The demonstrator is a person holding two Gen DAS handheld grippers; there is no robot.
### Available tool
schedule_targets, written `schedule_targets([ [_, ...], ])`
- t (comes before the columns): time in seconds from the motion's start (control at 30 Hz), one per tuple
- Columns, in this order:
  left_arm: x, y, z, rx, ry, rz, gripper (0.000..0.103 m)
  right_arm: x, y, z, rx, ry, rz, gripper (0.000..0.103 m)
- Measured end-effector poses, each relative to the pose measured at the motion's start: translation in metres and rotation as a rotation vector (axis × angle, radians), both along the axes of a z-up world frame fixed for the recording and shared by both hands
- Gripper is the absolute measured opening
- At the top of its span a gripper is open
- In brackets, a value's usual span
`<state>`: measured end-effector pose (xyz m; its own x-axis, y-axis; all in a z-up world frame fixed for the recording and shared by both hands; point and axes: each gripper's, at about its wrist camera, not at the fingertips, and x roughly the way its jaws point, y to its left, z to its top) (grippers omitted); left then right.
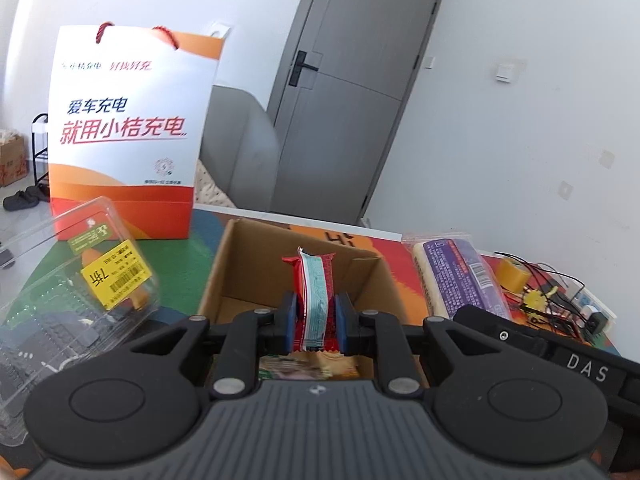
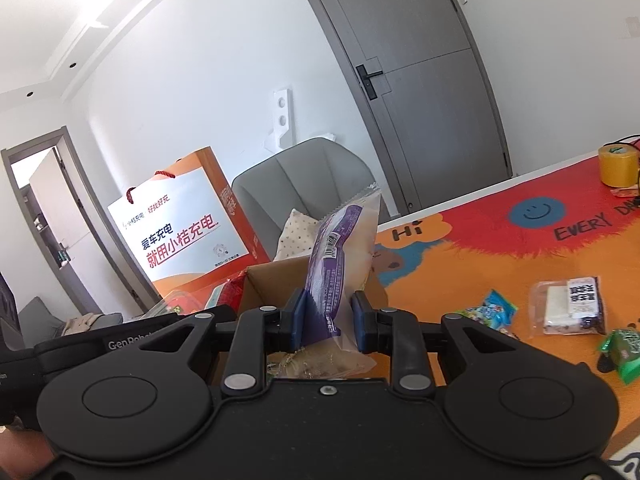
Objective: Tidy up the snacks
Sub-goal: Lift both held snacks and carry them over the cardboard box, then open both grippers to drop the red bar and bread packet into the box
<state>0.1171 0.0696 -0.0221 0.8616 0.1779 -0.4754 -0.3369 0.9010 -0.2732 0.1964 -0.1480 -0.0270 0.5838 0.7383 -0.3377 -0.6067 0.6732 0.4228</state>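
Note:
My left gripper (image 1: 316, 322) is shut on a red and pale-blue snack packet (image 1: 316, 296), held upright above the open cardboard box (image 1: 236, 264). Another packet (image 1: 308, 366) lies in the box under the fingers. My right gripper (image 2: 327, 320) is shut on a purple and white bread packet (image 2: 340, 256), held upright at the same box (image 2: 272, 280). That bread packet also shows in the left wrist view (image 1: 456, 272), right of the box. The right gripper's black body (image 1: 560, 348) shows beside it.
An orange and white paper bag (image 1: 128, 136) stands behind the box. A clear plastic clamshell (image 1: 72, 280) lies to its left. Loose snacks lie on the colourful mat: a blue packet (image 2: 494, 308), a white-labelled packet (image 2: 572, 308), a green one (image 2: 624, 350). A tape roll (image 2: 618, 166) and wires (image 1: 552, 296) sit at the right.

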Motion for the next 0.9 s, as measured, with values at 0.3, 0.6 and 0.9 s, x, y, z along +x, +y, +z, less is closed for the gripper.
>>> schedule_targets([
  [0.3, 0.012, 0.022, -0.010, -0.020, 0.027, 0.031, 0.020, 0.008, 0.030, -0.003, -0.017, 0.016, 0.036, 0.026],
  [0.6, 0.000, 0.040, -0.006, -0.058, 0.002, 0.071, 0.022, 0.010, 0.058, -0.006, -0.040, 0.034, 0.073, 0.026],
  [0.9, -0.012, 0.053, -0.004, -0.072, -0.007, 0.094, 0.027, 0.009, 0.091, -0.006, -0.082, 0.053, 0.134, 0.031],
])
